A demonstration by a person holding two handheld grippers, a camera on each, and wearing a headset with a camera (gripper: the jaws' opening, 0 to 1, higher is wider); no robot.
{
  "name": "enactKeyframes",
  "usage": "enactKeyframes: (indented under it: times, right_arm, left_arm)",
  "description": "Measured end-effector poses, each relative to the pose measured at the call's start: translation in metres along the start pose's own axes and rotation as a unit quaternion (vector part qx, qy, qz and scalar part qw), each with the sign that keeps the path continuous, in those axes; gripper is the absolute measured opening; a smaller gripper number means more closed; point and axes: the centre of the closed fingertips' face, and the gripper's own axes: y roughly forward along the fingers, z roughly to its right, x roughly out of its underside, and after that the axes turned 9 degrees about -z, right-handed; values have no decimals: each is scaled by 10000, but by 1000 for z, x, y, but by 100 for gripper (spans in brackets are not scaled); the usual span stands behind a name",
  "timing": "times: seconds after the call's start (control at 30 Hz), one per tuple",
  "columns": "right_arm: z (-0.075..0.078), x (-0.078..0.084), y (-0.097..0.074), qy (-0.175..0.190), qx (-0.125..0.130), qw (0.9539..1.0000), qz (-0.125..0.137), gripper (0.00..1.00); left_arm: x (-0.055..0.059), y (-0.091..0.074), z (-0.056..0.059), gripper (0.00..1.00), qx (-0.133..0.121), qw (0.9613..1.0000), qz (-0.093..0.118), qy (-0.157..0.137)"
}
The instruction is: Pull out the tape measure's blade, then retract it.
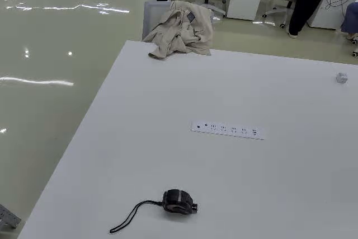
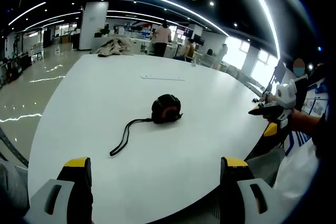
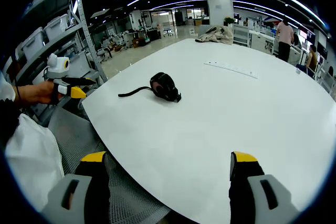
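Black tape measure (image 1: 179, 201) lies well beyond left gripper (image 2: 156, 163) and right gripper (image 3: 169, 157), fingers (image 2: 79, 171) spread.

Two hand-held grippers in grey, black and yellow, carried by a person dressed in white.

The left gripper (image 2: 156, 165) has two broad fingers (image 2: 52, 203), each a moulded grey shell with an oblong slot cut through it, a black inner face and a yellow cap at the tip. The right gripper (image 3: 169, 157) is built the same way, with slotted grey shells, black pads and yellow tips. From the side, as each appears in the other's view, the tool has slim black jaws ending in a yellow wedge. The person wears a white top (image 3: 29, 150). In the left gripper view its front carries blue lettering, too blurred to read.
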Motion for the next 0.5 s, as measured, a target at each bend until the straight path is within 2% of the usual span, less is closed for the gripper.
enactKeyframes:
  times: [0.5]
  right_arm:
    - [3, 0, -1, -22, 42, 10000, -10, 99]
  left_arm:
    - [1, -2, -8, 100, -54, 10000, -14, -72]
